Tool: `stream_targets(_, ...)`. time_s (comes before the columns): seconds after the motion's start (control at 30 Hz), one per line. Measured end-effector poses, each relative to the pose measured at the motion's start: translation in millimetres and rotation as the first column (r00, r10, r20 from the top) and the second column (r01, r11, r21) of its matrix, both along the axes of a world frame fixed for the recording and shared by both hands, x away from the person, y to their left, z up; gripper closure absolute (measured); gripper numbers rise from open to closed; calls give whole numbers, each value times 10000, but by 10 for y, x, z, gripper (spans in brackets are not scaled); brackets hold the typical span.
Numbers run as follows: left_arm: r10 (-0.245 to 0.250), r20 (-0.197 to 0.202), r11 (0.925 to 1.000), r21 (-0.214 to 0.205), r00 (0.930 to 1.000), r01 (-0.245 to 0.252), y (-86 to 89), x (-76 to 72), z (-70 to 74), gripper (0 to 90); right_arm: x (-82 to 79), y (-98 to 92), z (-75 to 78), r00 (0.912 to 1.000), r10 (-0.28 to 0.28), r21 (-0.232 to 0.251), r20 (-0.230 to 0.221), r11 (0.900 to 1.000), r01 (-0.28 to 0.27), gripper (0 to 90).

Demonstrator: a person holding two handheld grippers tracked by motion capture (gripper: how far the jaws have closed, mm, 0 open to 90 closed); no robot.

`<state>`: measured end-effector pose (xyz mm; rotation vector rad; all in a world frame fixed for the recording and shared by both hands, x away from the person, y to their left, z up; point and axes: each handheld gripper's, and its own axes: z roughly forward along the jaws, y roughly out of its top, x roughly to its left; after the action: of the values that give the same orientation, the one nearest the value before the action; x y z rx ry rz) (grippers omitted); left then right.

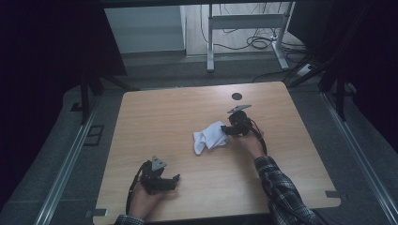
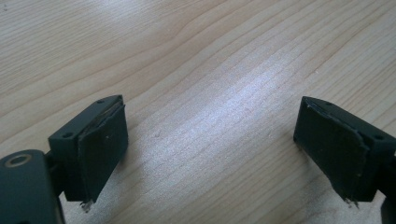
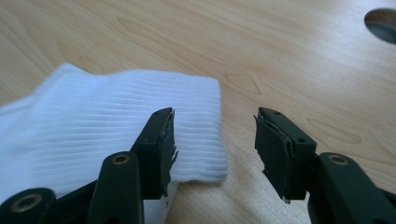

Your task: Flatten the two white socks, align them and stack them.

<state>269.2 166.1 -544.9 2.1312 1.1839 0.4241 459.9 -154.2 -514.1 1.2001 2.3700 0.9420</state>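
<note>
The left gripper (image 1: 174, 180), a black two-jaw tool held in the person's left hand (image 1: 143, 202), is seen low on the light wooden table (image 1: 155, 122) at about seven o'clock in the high view. In the left gripper view its jaws are spread wide and released, with bare wood grain between them and nothing grasped.

Farther in, near the table's centre, a white ribbed cotton sock (image 1: 210, 137) is found lying crumpled on the wood. The right gripper (image 1: 224, 130), a matching black tool, is held just at the sock's three o'clock edge. In the right gripper view its jaws are parted about halfway; one jaw is placed over the sock's ribbed cuff (image 3: 187, 121), the other over bare wood, and the cloth is not seen clamped.

At twelve o'clock from the sock, a dark round hole (image 1: 237, 96) is noted near the table's far edge.
</note>
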Motion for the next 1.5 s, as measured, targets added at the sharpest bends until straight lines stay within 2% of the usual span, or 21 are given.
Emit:
stream_targets(0.03, 1, 0, 10000, 0, 10000, -1, 0, 0, 0, 100, 0, 0, 0, 10000, 0, 0, 0, 10000, 0, 460)
stream_targets(0.1, 1, -3, 10000, -1, 10000, -1, 0, 0, 0, 100, 37, 13, -99, 9999, -99, -65, -137, 9999, 98, 459)
stream_targets(0.23, 2, 1, 10000, 0, 10000, -2, 0, 0, 0, 100, 47, 4, -145, 9997, -188, -41, -127, 9998, 187, 472)
stream_targets(0.33, 5, 3, 10000, -1, 10000, -5, -1, 0, 0, 100, 45, -25, -154, 9988, -242, 120, -429, 9996, 248, 621)
stream_targets(0.37, 4, 2, 10000, -2, 10000, -4, -1, -1, 0, 101, 26, -45, -158, 9968, -200, 448, -772, 9987, 235, 719)
stream_targets(0.4, 4, 2, 10000, -1, 10000, -4, 0, -1, 0, 101, 26, -45, -158, 9968, -200, 448, -772, 9987, 235, 719)
stream_targets(0.47, 4, 1, 10000, 1, 10000, -4, -1, -1, 0, 101, 2, -50, -146, 9945, -263, 493, -1010, 9983, 314, 789)
stream_targets(0.5, 2, 1, 10000, 0, 10000, -2, 0, 0, 0, 100, -11, -47, -134, 9941, -269, 404, -1046, 9987, 312, 807)
stream_targets(0.57, 3, 2, 10000, 1, 10000, -3, 0, 0, 0, 100, -55, -26, -98, 9964, -254, -186, -807, 9995, 240, 820)
stream_targets(0.6, 1, 2, 10000, 0, 10000, -1, 0, 0, 0, 100, -67, -24, -82, 9971, -216, -278, -725, 9994, 196, 822)
stream_targets(0.7, 4, 0, 10000, 1, 10000, -4, 0, 0, 0, 100, -106, -37, 35, 9982, -130, -89, -579, 9999, 125, 824)
stream_targets(0.93, -50, 18, 10000, 45, 10000, 50, 3, 3, 1, 100, -207, -103, 461, 9999, 79, 510, -113, 9987, -73, 823)
stream_targets(1.07, -17, 21, 10000, 36, 10000, 16, 0, 0, 1, 101, -289, -147, 743, 9988, 259, 620, 406, 9977, -284, 822)
stream_targets(1.1, -14, 23, 10000, 34, 10000, 14, 0, 0, 1, 101, -334, -182, 905, 9968, 243, 546, 761, 9981, -285, 822)
stream_targets(1.13, -13, 20, 10000, 36, 10000, 12, 0, -1, 1, 101, -348, -199, 956, 9961, 222, 496, 857, 9984, -265, 822)
stream_targets(1.17, -11, 22, 10000, 36, 10000, 11, 0, -1, 1, 101, -348, -199, 956, 9961, 222, 496, 857, 9984, -265, 822)
stream_targets(1.3, -2, 22, 10000, 36, 10000, 2, -1, -2, 1, 101, -378, -369, 1150, 9929, -81, 279, 1189, 9996, 48, 819)
stream_targets(1.4, -2, 20, 10000, 35, 10000, 2, -1, -2, 1, 101, -371, -529, 1178, 9922, -373, 238, 1192, 9991, 347, 818)
stream_targets(1.5, -2, 21, 10000, 37, 10000, 2, -1, -2, 1, 101, -352, -710, 1139, 9915, -752, 165, 1063, 9971, 739, 817)
